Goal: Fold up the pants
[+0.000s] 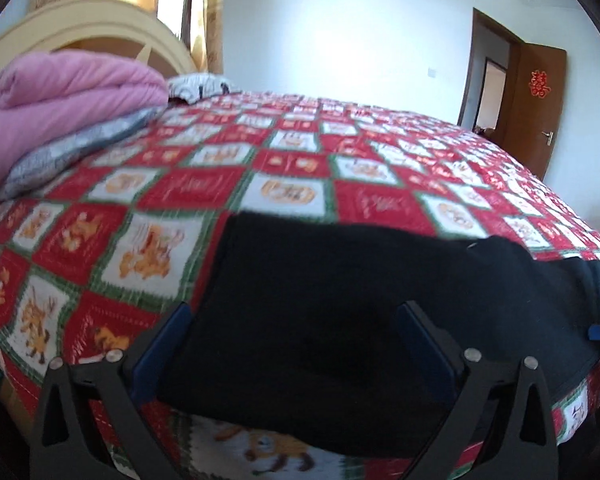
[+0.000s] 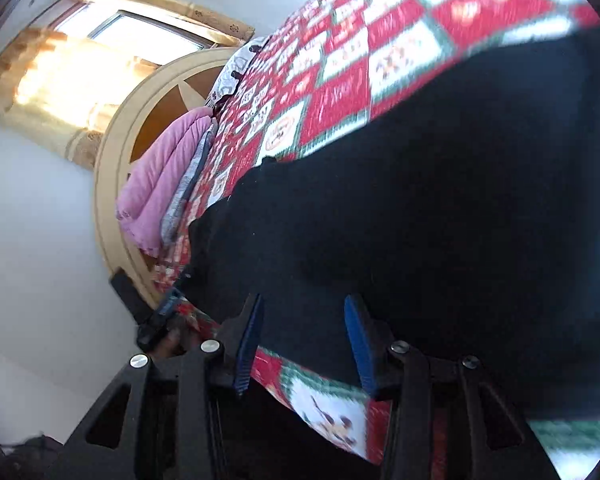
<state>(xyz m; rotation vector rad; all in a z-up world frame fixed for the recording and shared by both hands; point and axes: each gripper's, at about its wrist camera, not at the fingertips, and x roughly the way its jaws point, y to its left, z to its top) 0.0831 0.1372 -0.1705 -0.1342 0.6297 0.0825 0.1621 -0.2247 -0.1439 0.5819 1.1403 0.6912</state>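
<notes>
On bedspread [image 1: 172,184]: black pants [image 1: 340,300] btwn spread fingers of left gripper [image 1: 296,320] & right gripper [image 2: 304,320], both apart.

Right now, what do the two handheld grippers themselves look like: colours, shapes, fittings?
Both match: the left gripper and right gripper have matte black finger arms with triangular cut-outs, round silver bolt heads at the joints, and blue finger pads, ribbed on the right. No cables, markings or sleeves are visible.

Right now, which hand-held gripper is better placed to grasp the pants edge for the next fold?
Probably left. The left hand-held gripper is open and level, with the pants edge between its fingers. The right hand-held gripper, also open, views the bed steeply tilted.
</notes>
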